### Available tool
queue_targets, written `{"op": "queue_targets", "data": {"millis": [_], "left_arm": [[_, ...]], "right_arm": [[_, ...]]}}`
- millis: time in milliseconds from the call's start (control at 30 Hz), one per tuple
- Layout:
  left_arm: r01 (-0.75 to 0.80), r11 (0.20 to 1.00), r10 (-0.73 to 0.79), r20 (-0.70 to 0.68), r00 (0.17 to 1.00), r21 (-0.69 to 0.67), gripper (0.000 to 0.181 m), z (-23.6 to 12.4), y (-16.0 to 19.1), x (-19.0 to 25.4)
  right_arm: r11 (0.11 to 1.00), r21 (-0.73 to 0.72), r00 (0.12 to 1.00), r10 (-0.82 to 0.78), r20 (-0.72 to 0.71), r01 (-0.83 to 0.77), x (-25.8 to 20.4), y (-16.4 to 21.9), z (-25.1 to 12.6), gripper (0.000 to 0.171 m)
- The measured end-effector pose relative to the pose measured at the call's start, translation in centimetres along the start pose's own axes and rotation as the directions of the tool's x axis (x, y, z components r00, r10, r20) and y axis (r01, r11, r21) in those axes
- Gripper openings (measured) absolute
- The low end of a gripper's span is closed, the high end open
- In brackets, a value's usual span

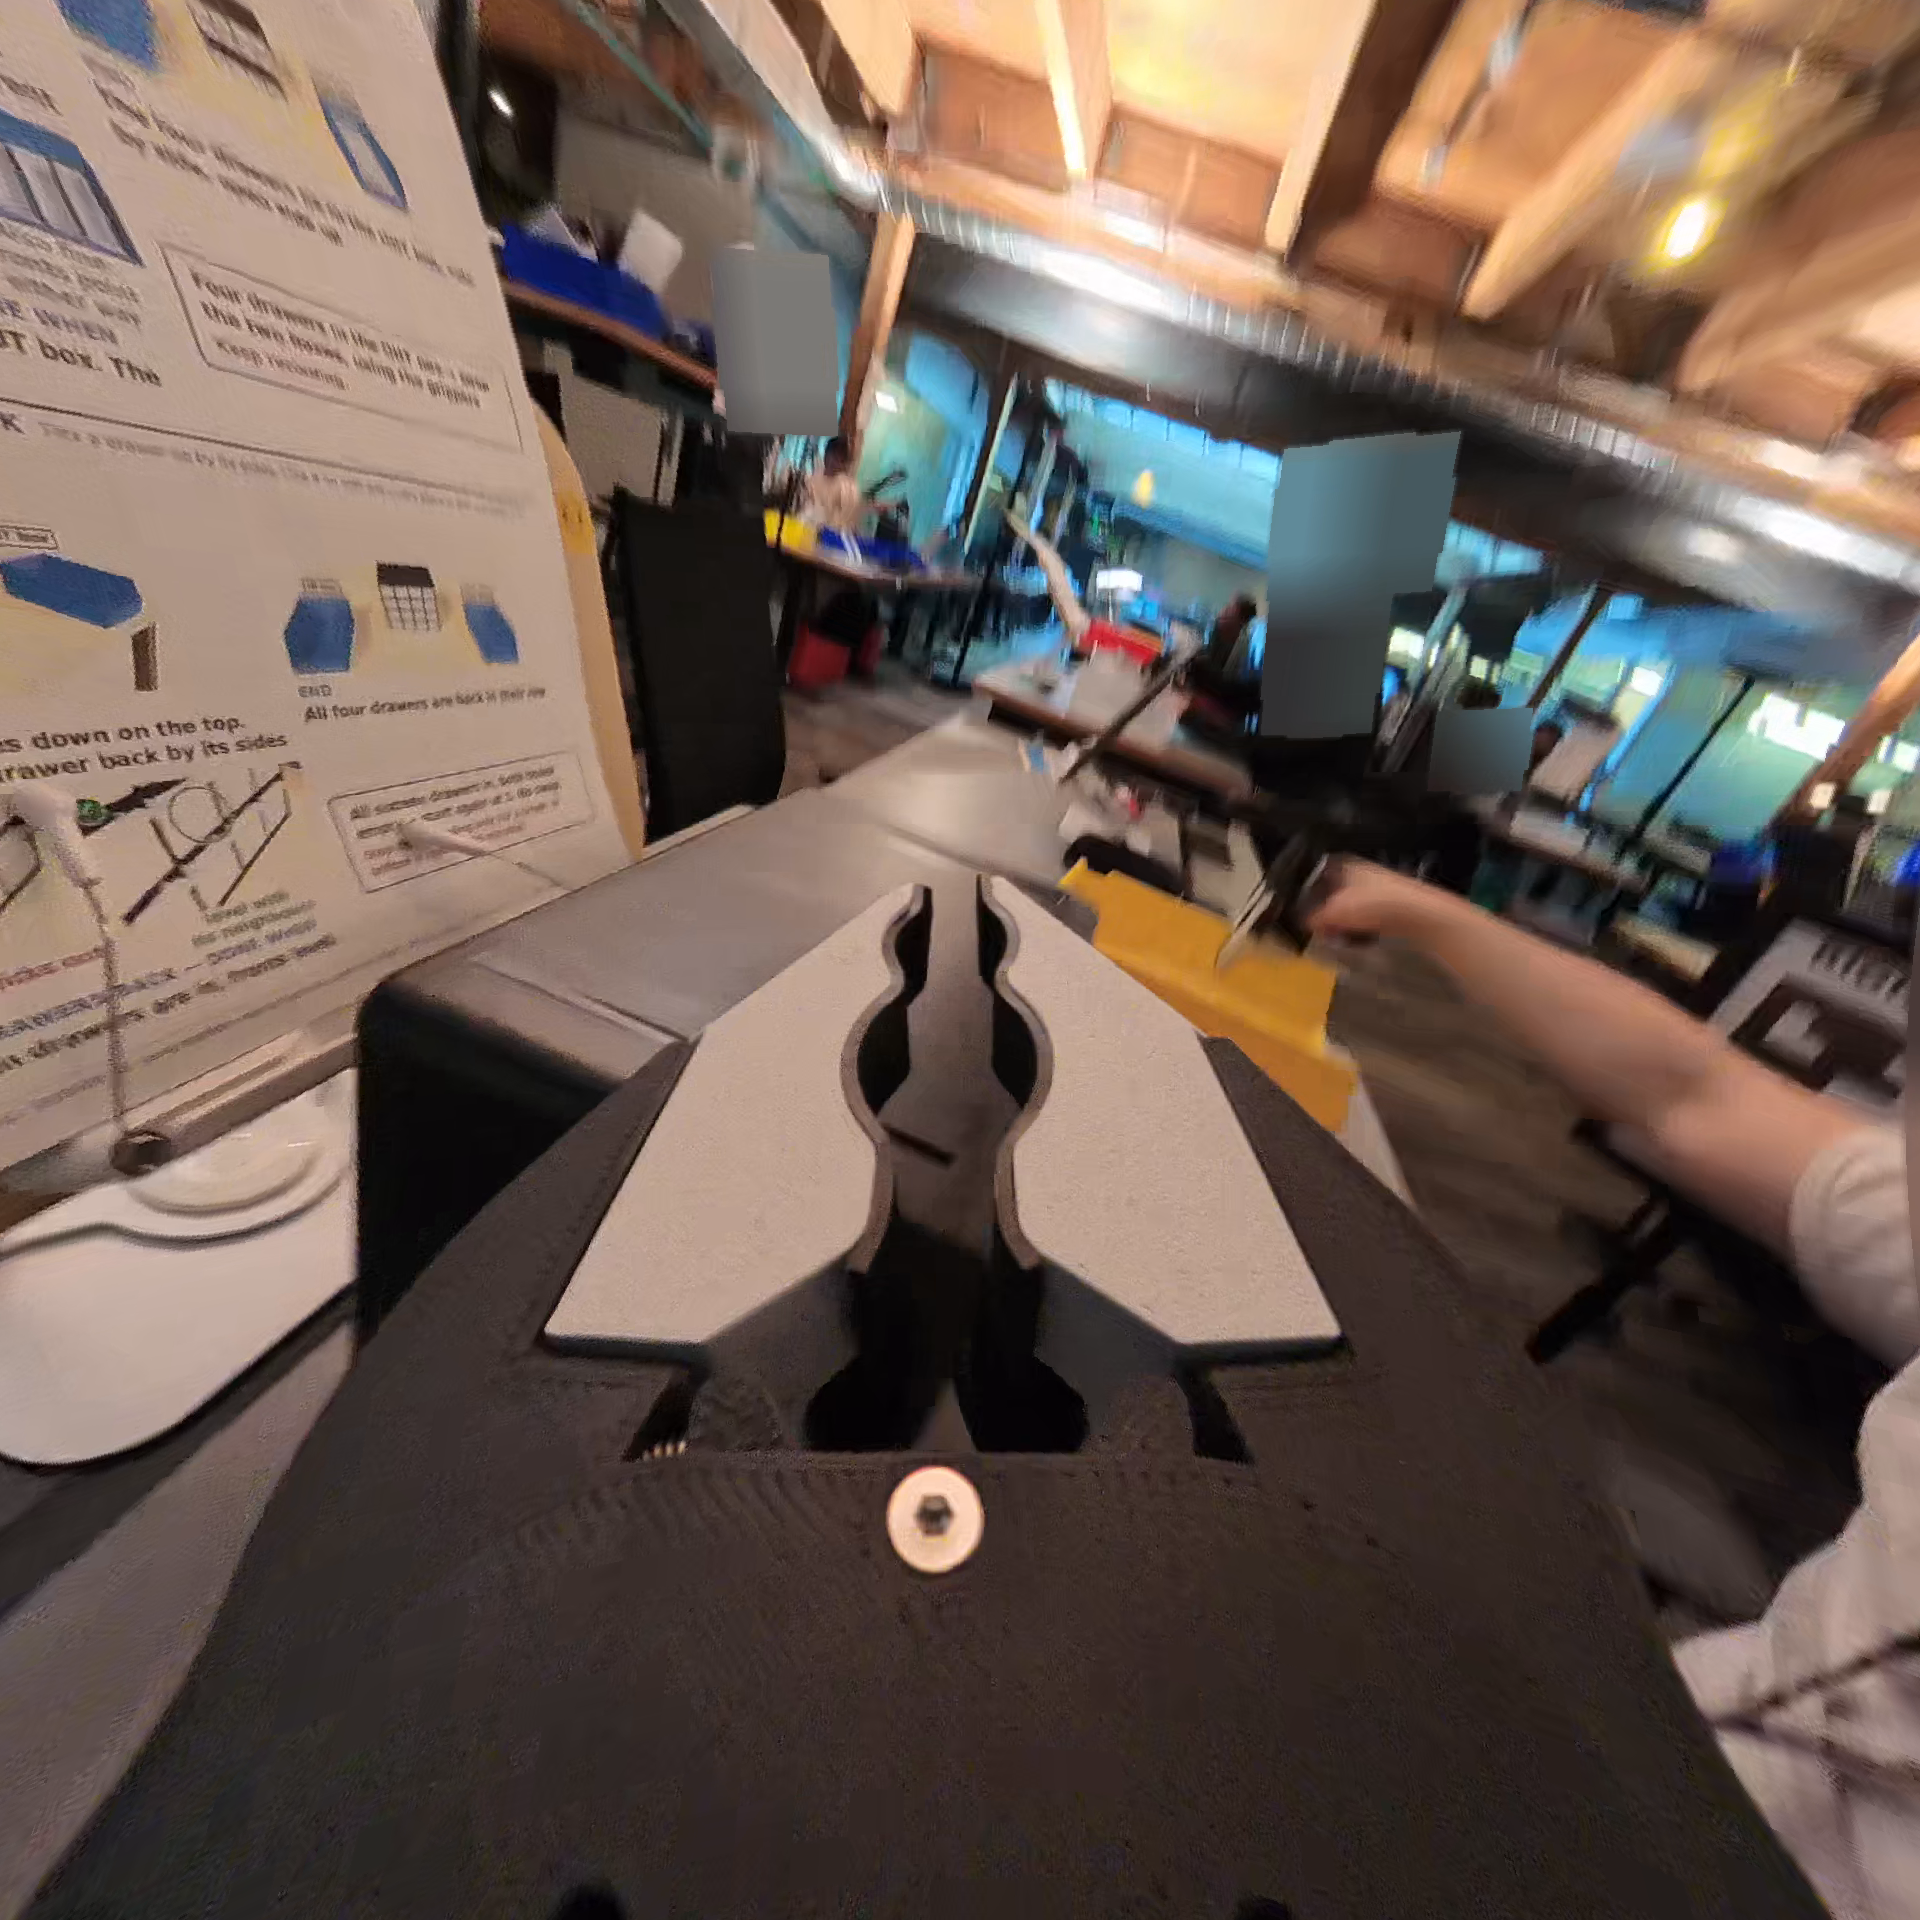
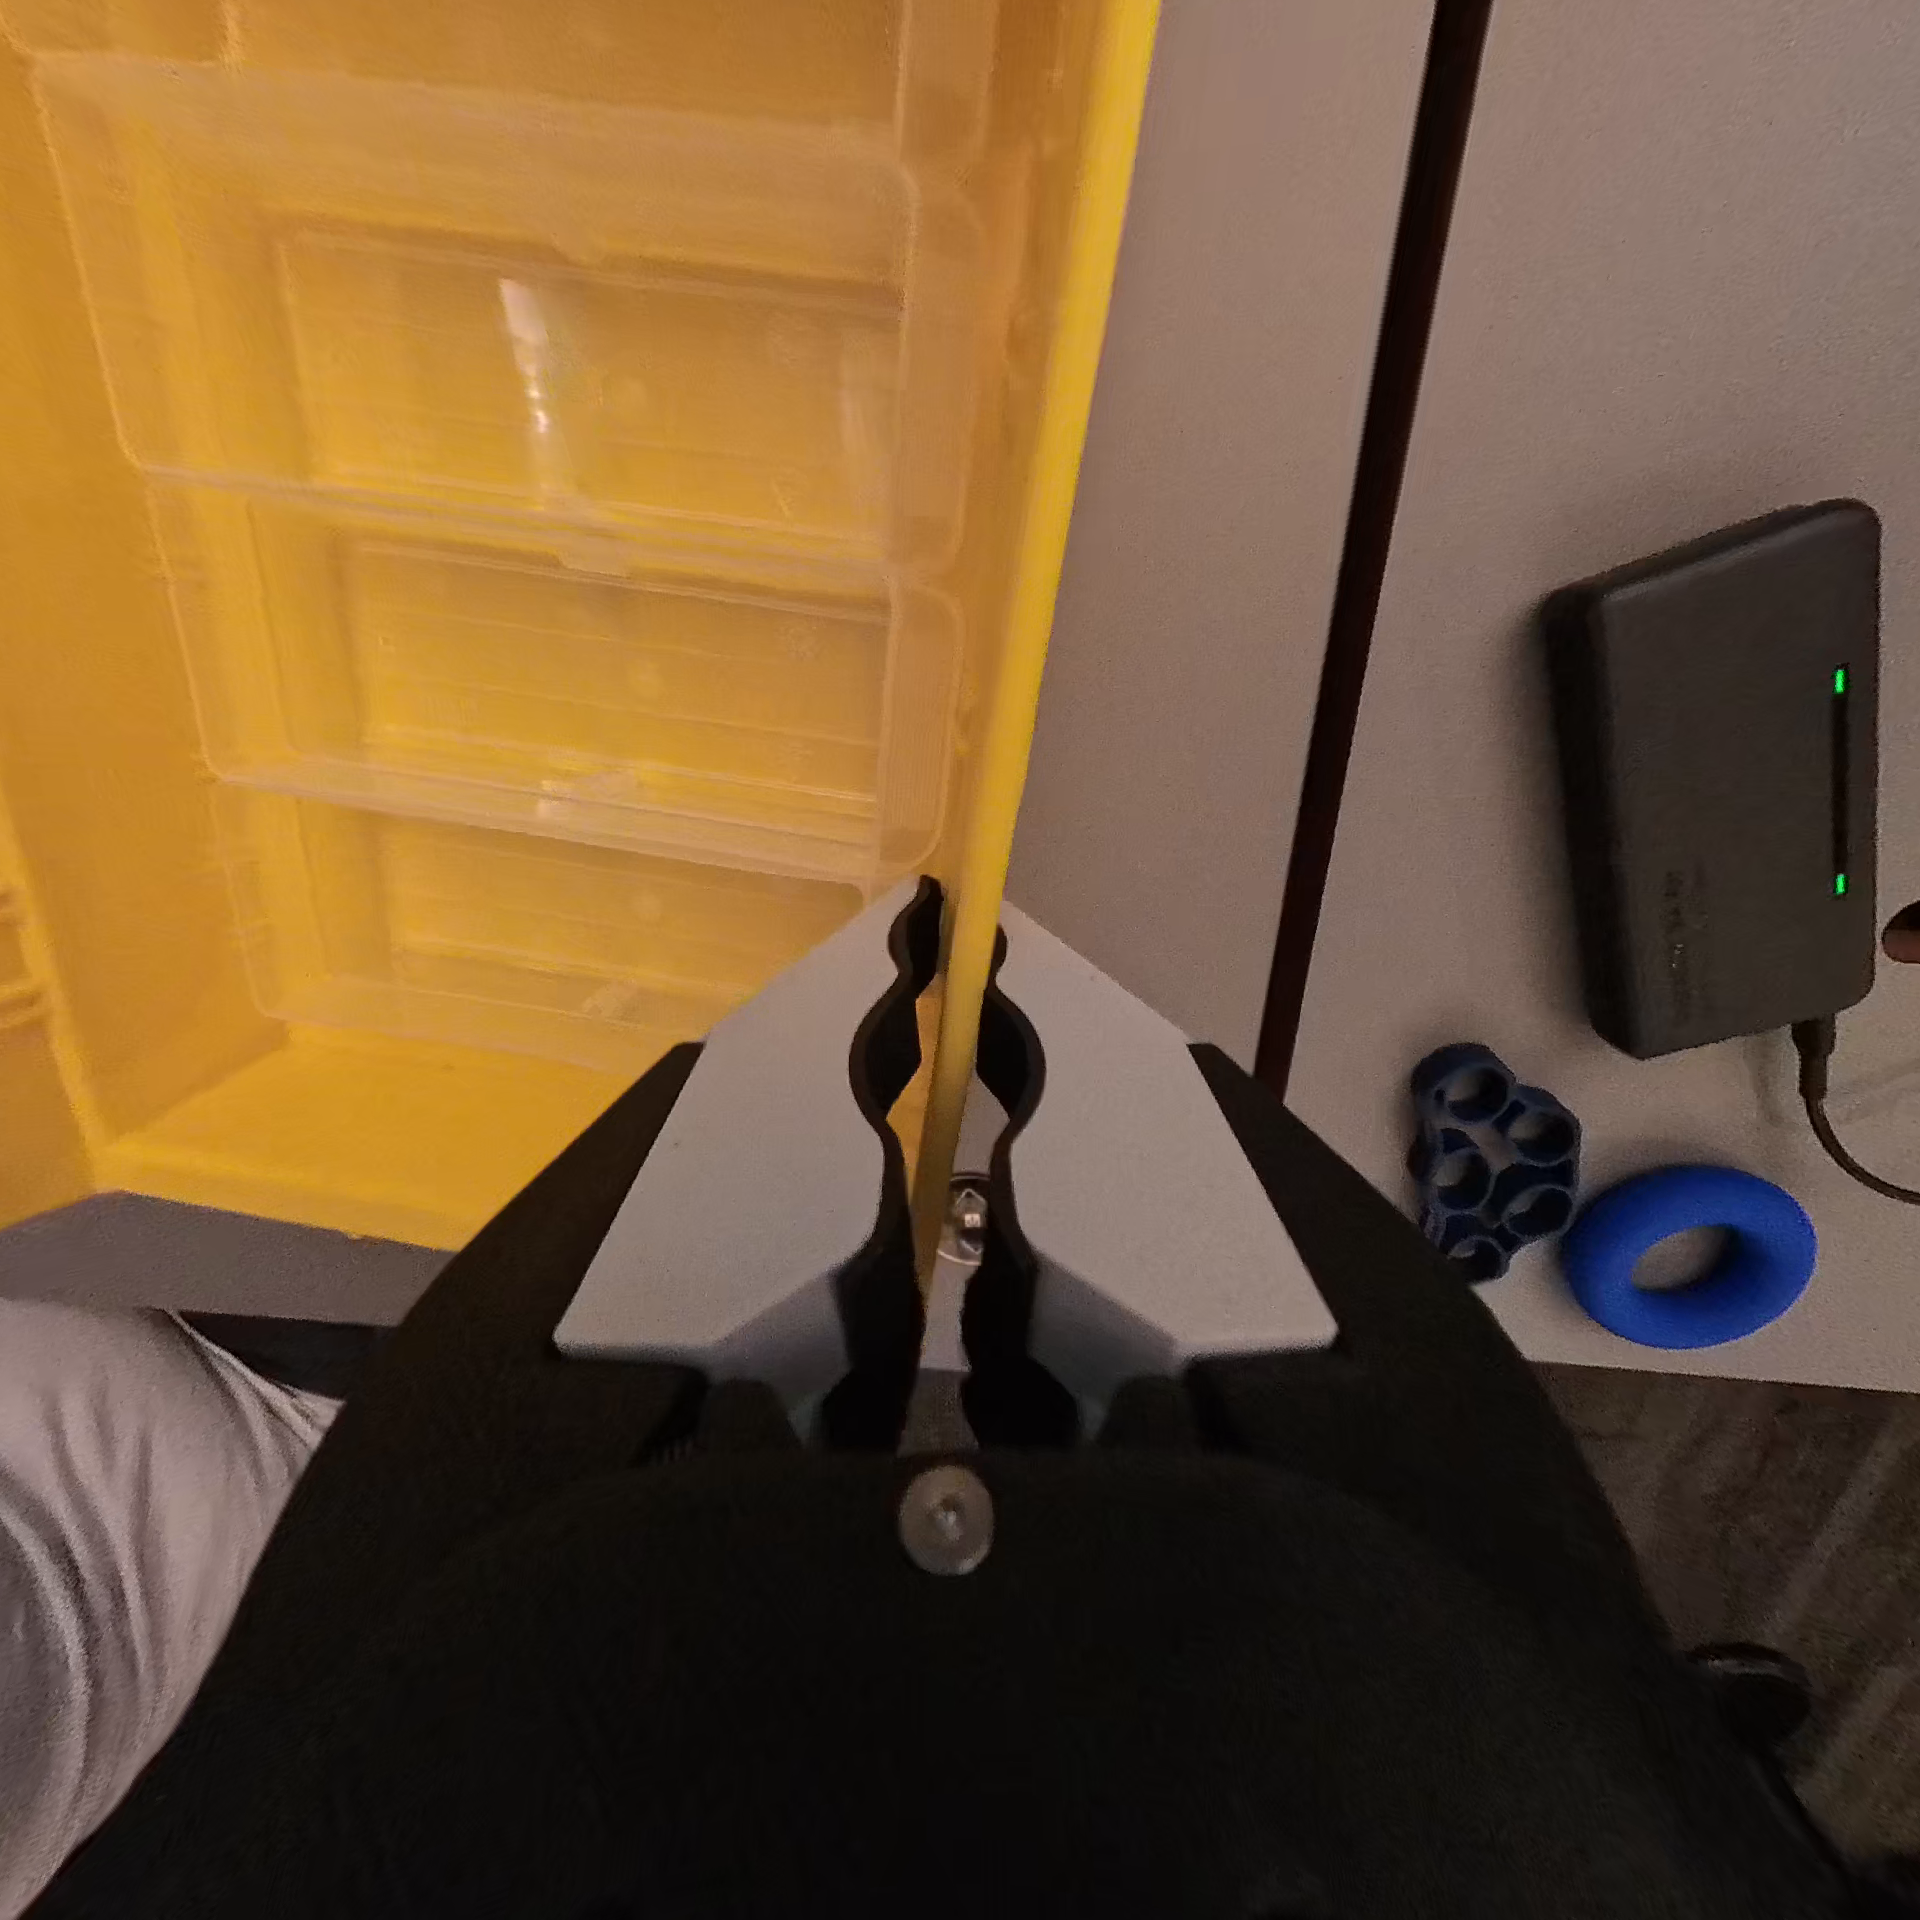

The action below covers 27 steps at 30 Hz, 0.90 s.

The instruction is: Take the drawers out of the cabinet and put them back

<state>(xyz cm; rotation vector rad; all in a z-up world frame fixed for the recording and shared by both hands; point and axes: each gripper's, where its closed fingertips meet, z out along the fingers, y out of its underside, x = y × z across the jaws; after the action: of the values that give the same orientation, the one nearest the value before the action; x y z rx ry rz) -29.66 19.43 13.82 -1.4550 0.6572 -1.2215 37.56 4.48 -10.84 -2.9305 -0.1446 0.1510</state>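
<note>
right gripper [image 2: 961,997] jaws pinching side wall of yellow bin [image 2: 1039,520] | clear drawers [image 2: 582,665] nested inside bin | left gripper [image 1: 951,935] jaws nearly pressed together, empty | risk: thin-wall pinch slips, bin tilts, drawers spill onto worktop [image 2: 1558,312]

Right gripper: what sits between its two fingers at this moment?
In the right wrist view, the right gripper is closed on the side wall of the yellow bin, which holds clear drawers.

Counted: one yellow bin [image 2: 540,1153] holding three clear drawers [image 2: 582,686]; one dark power bank [image 2: 1714,769]; one blue ring [image 2: 1694,1262]; one blue lattice piece [image 2: 1491,1164]; one instruction sheet [image 1: 260,499]; two grippers.
</note>
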Motion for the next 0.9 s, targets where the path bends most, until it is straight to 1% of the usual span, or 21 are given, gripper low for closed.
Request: {"op": "queue_targets", "data": {"millis": [67,133,167,200,267,300,333,367,433,467,500,533,567,633,667,700,733,800,900], "left_arm": [[0.04,0.999,-0.041,0.099,0.994,0.005,0.009,-0.7,0.2,0.9],[0.069,0.996,-0.055,0.247,0.967,-0.048,0.017,-1.8,1.1,1.6],[0.081,0.995,-0.063,0.296,0.953,-0.05,0.02,-2.7,1.2,2.4],[0.089,0.996,-0.076,0.313,0.947,-0.028,0.021,-3.7,0.8,3.8],[0.101,0.994,-0.106,0.337,0.935,0.033,0.026,-6.8,-0.3,6.8],[0.094,0.994,-0.108,0.39,0.915,0.055,0.033,-9.2,-0.7,7.7],[0.071,0.995,-0.092,0.474,0.875,0.063,0.04,-12.0,-0.8,8.2],[0.041,0.998,-0.064,0.584,0.809,0.053,0.046,-15.3,-0.8,8.0],[0.021,0.999,0.007,0.796,0.605,-0.025,0.066,-23.2,0.4,6.9],[0.046,0.996,0.038,0.868,0.495,-0.07,0.083,-27.2,1.5,6.3],[0.085,0.991,0.06,0.913,0.404,-0.103,0.103,-31.1,2.6,5.8],[0.125,0.984,0.074,0.935,0.348,-0.125,0.109,-34.5,3.8,5.4],[0.157,0.979,0.079,0.948,0.309,-0.133,0.108,-37.7,4.9,5.1],[0.223,0.965,0.083,0.968,0.237,-0.137,0.101,-43.6,7.2,4.6],[0.255,0.957,0.08,0.971,0.223,-0.138,0.1,-45.8,8.4,4.3],[0.282,0.95,0.067,0.971,0.231,-0.133,0.099,-47.3,9.6,4.0],[0.314,0.941,0.039,0.965,0.261,-0.123,0.098,-47.9,10.8,3.9],[0.382,0.916,-0.013,0.945,0.327,-0.119,0.097,-47.9,13.3,3.8],[0.426,0.888,-0.003,0.924,0.382,-0.173,0.101,-47.1,16.0,3.4]], "right_arm": [[1.0,-0.001,1.0,-0.004,0.016,0.004,-0.5,1.0,-0.3,0.003],[1.0,0.012,1.0,0.012,0.023,-0.012,-0.7,1.7,-0.5,0.003],[1.0,0.013,1.0,0.004,0.019,-0.005,-0.8,2.3,-0.6,0.003],[1.0,0.012,1.0,-0.002,0.016,0.001,-1.1,2.9,-0.7,0.003],[1.0,0.026,1.0,-0.006,0.024,0.006,-1.6,3.5,-0.6,0.002],[1.0,0.029,1.0,-0.009,0.028,0.008,-2.0,3.9,-0.7,0.002],[1.0,0.027,1.0,-0.008,0.03,0.007,-2.6,4.3,-0.7,0.002],[1.0,0.021,1.0,-0.004,0.027,0.003,-3.1,4.7,-0.8,0.002],[1.0,0.01,1.0,-0.007,0.023,0.007,-4.4,5.2,-0.8,0.002],[1.0,0.005,1.0,-0.006,0.025,0.006,-5.2,5.4,-0.7,0.002],[1.0,0.001,1.0,-0.006,0.027,0.006,-5.9,5.5,-0.6,0.002],[1.0,-0.002,1.0,-0.009,0.029,0.009,-6.8,5.4,-0.4,0.002],[1.0,-0.006,0.999,-0.012,0.031,0.013,-7.9,5.4,-0.3,0.002],[1.0,-0.013,0.999,-0.025,0.027,0.025,-10.1,5.4,-0.1,0.002],[0.999,-0.015,0.999,-0.036,0.027,0.037,-11.2,5.3,0.1,0.002],[0.999,-0.015,0.999,-0.042,0.027,0.042,-12.4,5.1,0.3,0.002],[0.999,-0.013,0.998,-0.051,0.031,0.051,-13.6,5.0,0.5,0.002],[0.997,-0.014,0.997,-0.073,0.038,0.074,-16.1,4.7,0.7,0.002],[0.995,-0.017,0.994,-0.099,0.047,0.1,-19.5,4.6,1.3,0.002]]}}
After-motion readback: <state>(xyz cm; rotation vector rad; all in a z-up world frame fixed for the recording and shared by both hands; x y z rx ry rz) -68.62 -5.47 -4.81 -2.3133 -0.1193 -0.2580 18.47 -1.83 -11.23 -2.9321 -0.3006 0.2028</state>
